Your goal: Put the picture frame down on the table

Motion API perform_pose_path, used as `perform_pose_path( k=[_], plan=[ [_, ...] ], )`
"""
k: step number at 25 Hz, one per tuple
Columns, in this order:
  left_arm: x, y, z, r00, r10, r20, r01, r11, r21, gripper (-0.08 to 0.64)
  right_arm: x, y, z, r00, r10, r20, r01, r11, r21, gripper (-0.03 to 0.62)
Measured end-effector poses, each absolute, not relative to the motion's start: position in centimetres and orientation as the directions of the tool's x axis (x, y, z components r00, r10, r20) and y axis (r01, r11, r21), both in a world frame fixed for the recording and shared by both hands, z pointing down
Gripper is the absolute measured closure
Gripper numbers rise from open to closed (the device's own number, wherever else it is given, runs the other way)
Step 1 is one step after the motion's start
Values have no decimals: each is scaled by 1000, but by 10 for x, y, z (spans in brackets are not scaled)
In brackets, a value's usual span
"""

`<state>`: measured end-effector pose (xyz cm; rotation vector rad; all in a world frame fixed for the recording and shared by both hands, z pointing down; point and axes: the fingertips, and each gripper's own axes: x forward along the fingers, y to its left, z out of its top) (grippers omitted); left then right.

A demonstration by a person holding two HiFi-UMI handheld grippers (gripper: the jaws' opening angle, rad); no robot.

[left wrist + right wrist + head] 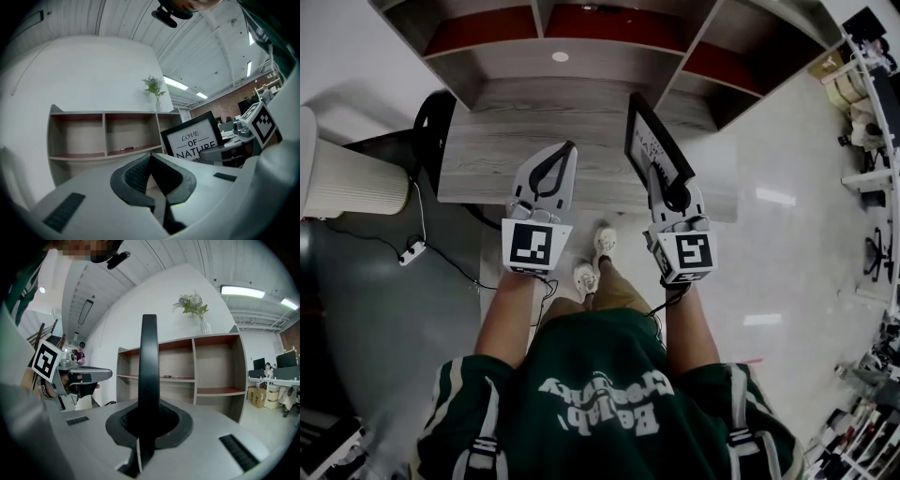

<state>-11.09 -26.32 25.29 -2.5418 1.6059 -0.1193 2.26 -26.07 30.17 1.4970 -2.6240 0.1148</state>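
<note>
The picture frame (649, 142) is black with a white print reading "LOVE OF NATURE" (194, 138). It stands upright over the front right part of the grey wooden table (506, 155). My right gripper (668, 190) is shut on its lower edge. The right gripper view shows the frame (149, 362) edge-on between the jaws. I cannot tell whether its bottom touches the tabletop. My left gripper (570, 148) hovers to the frame's left, over the table's front middle. Its jaws (150, 158) are shut on nothing.
A shelf unit (553, 42) with red-lined compartments stands behind the table, and a vase of flowers (194, 305) sits on top of it. A white ribbed cylinder (347, 178) stands at the left. A power strip with cable (411, 251) lies on the floor below it.
</note>
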Motion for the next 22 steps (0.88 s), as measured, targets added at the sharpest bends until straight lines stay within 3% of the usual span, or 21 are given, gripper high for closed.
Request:
perform_pose_path(
  k=[22],
  plan=[
    [-61,-429,389,429,-895,122,-889,-443,-119,541,34,-431,448,-544,-831,115,-838,544,-33,552]
  ],
)
